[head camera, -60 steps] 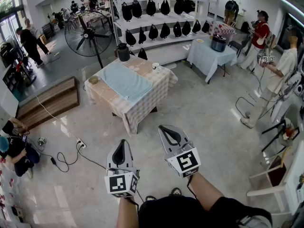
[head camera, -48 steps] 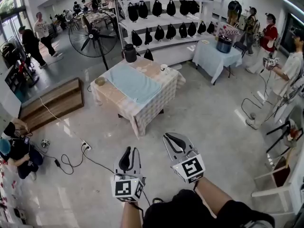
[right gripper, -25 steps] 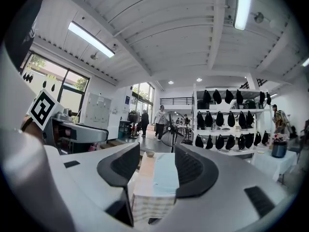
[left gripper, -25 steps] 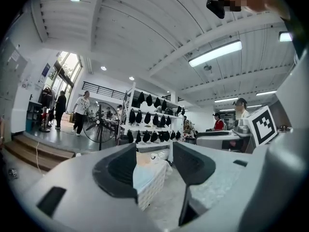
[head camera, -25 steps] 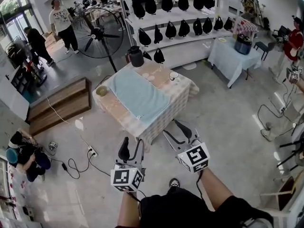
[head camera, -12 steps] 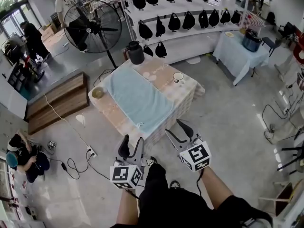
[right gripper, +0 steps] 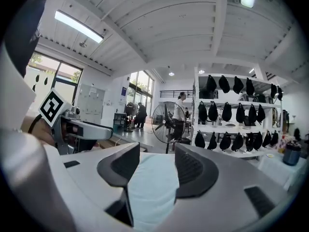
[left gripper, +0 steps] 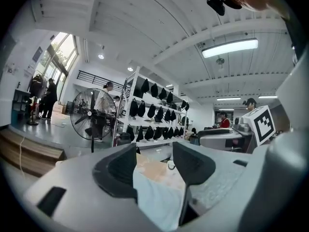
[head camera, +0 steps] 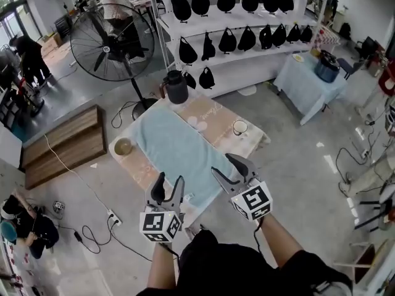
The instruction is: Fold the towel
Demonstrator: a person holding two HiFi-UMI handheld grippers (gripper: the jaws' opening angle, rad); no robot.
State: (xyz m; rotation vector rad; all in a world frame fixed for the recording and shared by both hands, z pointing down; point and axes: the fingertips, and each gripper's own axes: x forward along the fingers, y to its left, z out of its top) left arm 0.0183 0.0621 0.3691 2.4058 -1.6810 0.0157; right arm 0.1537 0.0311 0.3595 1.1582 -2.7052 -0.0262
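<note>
A light blue towel (head camera: 173, 152) lies spread flat on a table (head camera: 212, 112) covered with a pale checked cloth. My left gripper (head camera: 168, 185) hangs open over the towel's near end, with nothing between its fingers. Just to its right my right gripper (head camera: 229, 168) is also open and empty, above the towel's near right edge. In the left gripper view the towel (left gripper: 157, 201) shows through the gap of the left gripper (left gripper: 154, 167). The right gripper view shows the towel (right gripper: 151, 187) the same way, between the open jaws of the right gripper (right gripper: 157, 170).
On the table stand a small bowl (head camera: 123, 146) left of the towel, a cup (head camera: 239, 127) at its right and a black jug (head camera: 176, 87) at the far end. A floor fan (head camera: 105, 41), bag shelves (head camera: 247, 39), a wooden platform (head camera: 60, 145) and another table (head camera: 307, 81) surround it.
The person has walked up to the table. It was several steps away earlier; now both open grippers hang over the towel's near end.
</note>
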